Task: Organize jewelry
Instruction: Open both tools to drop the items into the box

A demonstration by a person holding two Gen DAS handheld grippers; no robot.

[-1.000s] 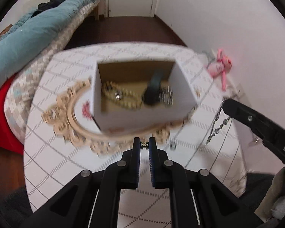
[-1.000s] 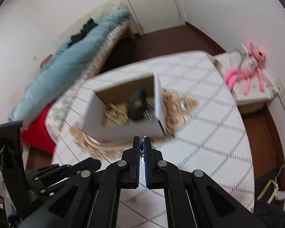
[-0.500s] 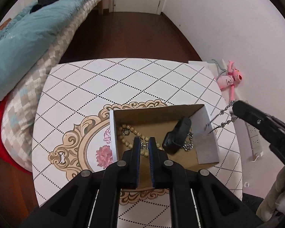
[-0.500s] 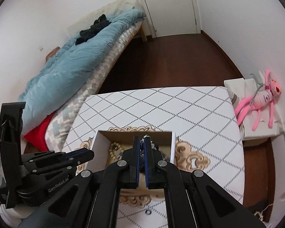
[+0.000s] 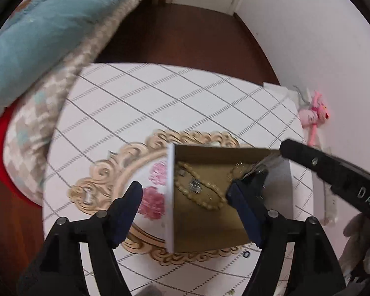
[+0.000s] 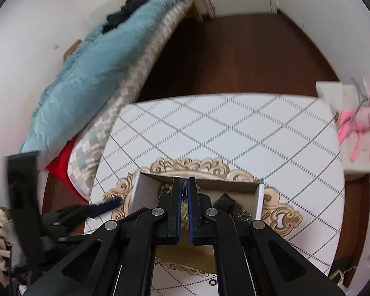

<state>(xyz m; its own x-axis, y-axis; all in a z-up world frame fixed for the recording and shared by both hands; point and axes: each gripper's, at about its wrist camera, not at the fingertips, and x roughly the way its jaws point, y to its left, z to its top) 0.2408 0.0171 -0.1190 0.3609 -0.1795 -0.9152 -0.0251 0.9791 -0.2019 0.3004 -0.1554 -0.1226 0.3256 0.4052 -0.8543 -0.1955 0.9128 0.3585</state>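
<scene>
Two grippers hang over an open cardboard box (image 5: 209, 231) that sits on a table (image 5: 160, 103) with a white diamond-patterned cloth and a gold scrolled medallion. The left gripper (image 5: 187, 207) has just been opening; its jaws now stand wide apart, one over the box's left wall and the other over its inside, with nothing pressed between them. A beaded bracelet (image 5: 204, 197) lies on the box floor, with a small metal piece (image 5: 195, 186) beside it and a dark item at the right that is too hidden to name. The right gripper (image 6: 184, 192) is almost shut, pinching a thin silver chain (image 6: 184, 194) above the far part of the box. Beyond the table's right edge lies a pink plush toy (image 6: 365, 118).
</scene>
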